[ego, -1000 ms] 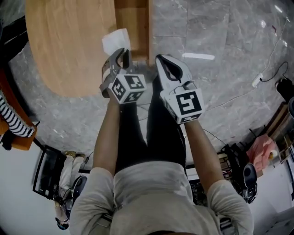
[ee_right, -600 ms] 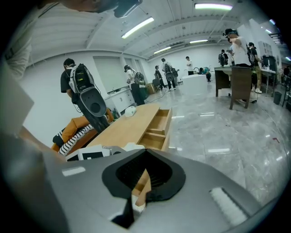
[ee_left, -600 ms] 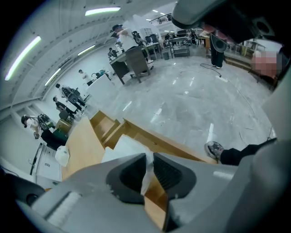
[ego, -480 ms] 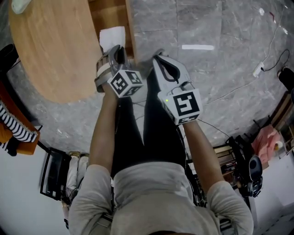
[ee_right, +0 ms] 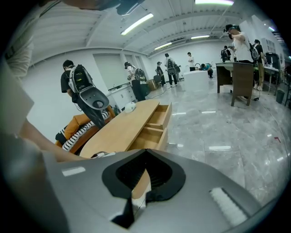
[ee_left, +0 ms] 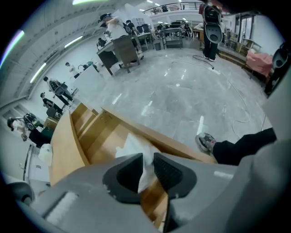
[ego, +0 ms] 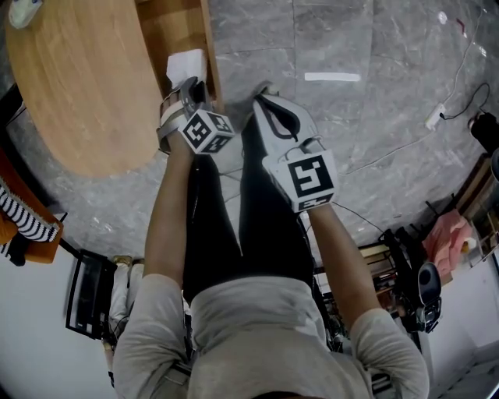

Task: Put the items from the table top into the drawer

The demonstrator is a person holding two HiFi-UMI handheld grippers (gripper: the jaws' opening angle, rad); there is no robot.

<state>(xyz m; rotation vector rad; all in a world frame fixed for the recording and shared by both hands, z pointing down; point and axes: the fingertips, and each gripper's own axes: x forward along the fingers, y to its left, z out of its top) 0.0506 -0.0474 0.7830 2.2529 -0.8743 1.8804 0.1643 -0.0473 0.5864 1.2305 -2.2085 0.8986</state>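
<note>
A crumpled white tissue [ego: 185, 64] hangs over the open wooden drawer [ego: 168, 27] beside the oval wooden table [ego: 78, 86]. My left gripper [ego: 189, 86] points steeply down at the drawer. In the left gripper view the tissue [ee_left: 134, 146] fills the gap between the jaws of the left gripper [ee_left: 148, 164], which are opening. My right gripper [ego: 265, 100] hovers to the right over the grey floor, its jaws together and empty. In the right gripper view the right gripper [ee_right: 145, 152] looks along the table [ee_right: 122, 129] and its open drawers [ee_right: 159, 119].
A small white object [ego: 22, 9] lies at the table's far end. A striped cushion on an orange seat [ego: 23, 214] is at the left. My legs and a shoe [ee_left: 207, 142] are below the grippers. Cables [ego: 405, 152] run across the floor at the right.
My left gripper has sunk toward the open drawer with the tissue, rolling a little. The right gripper shifted slightly left, then held still.
</note>
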